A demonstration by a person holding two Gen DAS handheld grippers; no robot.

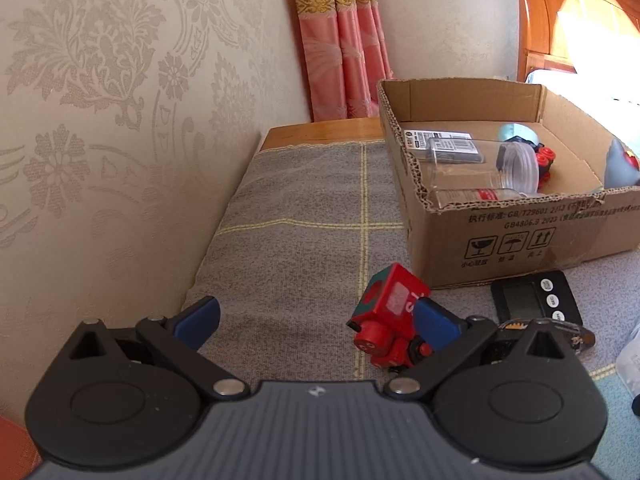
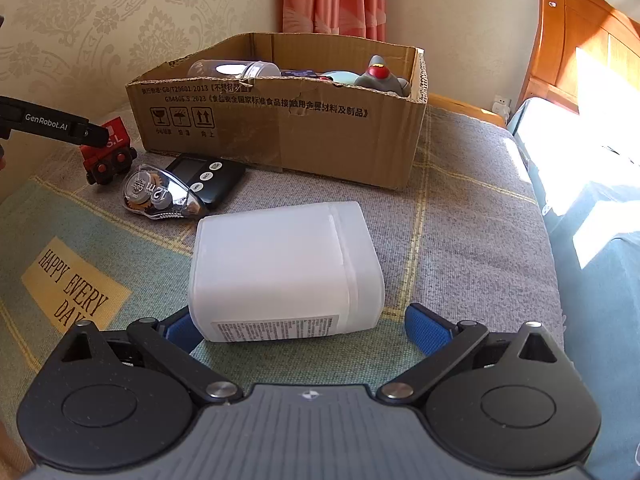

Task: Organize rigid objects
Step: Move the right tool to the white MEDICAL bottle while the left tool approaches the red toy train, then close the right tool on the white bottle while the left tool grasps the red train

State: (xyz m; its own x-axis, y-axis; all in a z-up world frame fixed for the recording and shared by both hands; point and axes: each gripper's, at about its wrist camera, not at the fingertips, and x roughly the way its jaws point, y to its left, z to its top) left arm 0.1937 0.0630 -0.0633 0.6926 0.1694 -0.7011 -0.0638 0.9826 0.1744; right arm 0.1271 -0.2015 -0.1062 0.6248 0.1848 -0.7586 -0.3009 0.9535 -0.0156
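Note:
A red toy train (image 1: 390, 316) lies tilted on the grey blanket, just left of my left gripper's right finger and inside its open jaws. My left gripper (image 1: 316, 322) is open. The train also shows in the right wrist view (image 2: 108, 152), with a left gripper finger (image 2: 52, 126) over it. A white plastic jar (image 2: 286, 270) lies on its side between the open fingers of my right gripper (image 2: 304, 330). A cardboard box (image 1: 520, 236) holds clear jars, a grey shark toy (image 2: 384, 78) and other items.
A black digital timer (image 2: 210, 178) and a clear correction-tape dispenser (image 2: 160, 196) lie in front of the box (image 2: 280, 132). Patterned wall on the left, pink curtain behind, wooden headboard (image 2: 580, 48) at the right. A mat reads "HAPPY EVERY DAY".

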